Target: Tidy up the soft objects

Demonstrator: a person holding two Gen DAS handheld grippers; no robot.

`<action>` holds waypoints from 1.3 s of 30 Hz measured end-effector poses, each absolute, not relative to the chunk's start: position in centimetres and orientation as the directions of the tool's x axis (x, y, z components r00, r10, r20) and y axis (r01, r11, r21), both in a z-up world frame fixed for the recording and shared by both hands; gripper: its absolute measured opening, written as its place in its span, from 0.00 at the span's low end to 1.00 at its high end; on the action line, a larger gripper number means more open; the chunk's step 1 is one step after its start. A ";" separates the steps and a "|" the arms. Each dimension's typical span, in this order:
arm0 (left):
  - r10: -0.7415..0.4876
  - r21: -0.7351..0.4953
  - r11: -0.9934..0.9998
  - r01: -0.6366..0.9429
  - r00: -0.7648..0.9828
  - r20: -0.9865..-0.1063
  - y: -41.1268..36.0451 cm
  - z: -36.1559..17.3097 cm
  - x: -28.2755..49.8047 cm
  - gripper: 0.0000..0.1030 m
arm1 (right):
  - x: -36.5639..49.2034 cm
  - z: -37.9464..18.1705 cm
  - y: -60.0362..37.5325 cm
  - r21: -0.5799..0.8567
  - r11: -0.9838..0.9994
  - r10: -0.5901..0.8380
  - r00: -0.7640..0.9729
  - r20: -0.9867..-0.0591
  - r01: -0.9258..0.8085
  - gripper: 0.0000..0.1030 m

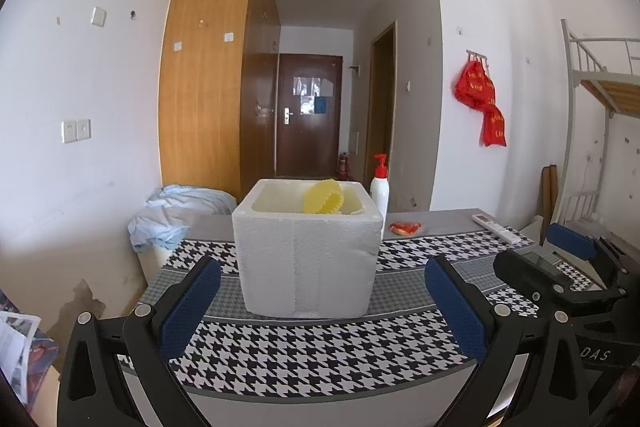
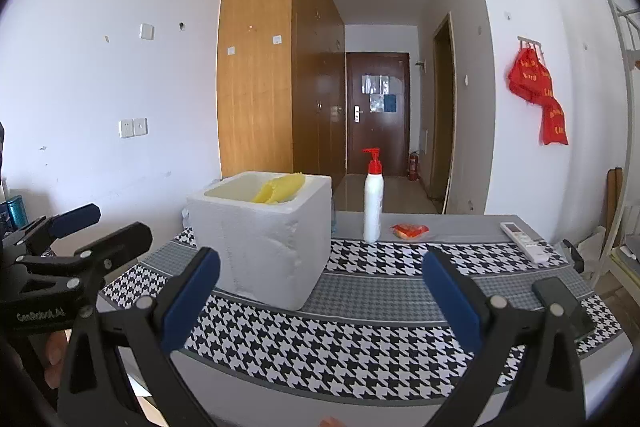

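Yellow ribbed foam net (image 1: 324,197) sits curled inside grainy white foam box (image 1: 308,259), lower part hidden by wall. Left gripper (image 1: 322,303) & right gripper (image 2: 320,301) jaws wide, empty, near box front.

A white foam box (image 1: 308,259) holds a pale yellow ridged foam piece (image 1: 324,202); the box's inner walls take on a faint yellow tint. Under it, the worktop cloth (image 1: 320,355) runs in bands of bold black-and-white houndstooth and finer grey houndstooth. A white pump bottle with a red pump top (image 2: 373,201) stands beside a small orange-red packet (image 2: 410,230) and a white remote control (image 2: 524,241). Each black tool, the left tool (image 1: 320,307) and the right tool (image 2: 320,303), carries blue pads (image 2: 192,301). Red bags with yellow lettering (image 2: 540,95) hang on the white wall, near an orange-brown wooden wardrobe (image 2: 260,67) and a dark brown door (image 2: 378,115). A light blue crumpled cloth (image 1: 176,215) lies left of the box.
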State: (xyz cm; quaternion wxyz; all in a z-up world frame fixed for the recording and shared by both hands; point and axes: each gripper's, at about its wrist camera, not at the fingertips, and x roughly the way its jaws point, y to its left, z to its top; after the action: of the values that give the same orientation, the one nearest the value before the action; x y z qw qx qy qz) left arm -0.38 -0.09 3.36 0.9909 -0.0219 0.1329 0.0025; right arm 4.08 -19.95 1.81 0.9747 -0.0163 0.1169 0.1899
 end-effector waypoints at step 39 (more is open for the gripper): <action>0.050 -0.003 0.999 -0.052 0.972 -0.228 -0.8 1.7 -3.1 0.99 | 2.3 0.3 -21.1 0.031 0.941 0.332 0.908 -0.255 -0.336 0.99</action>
State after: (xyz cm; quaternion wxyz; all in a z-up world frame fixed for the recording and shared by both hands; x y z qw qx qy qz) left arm -3.12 -0.84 1.74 0.9931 -0.0044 0.1145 0.0259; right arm 2.34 -21.14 0.33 0.9767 -0.0067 0.1292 0.1710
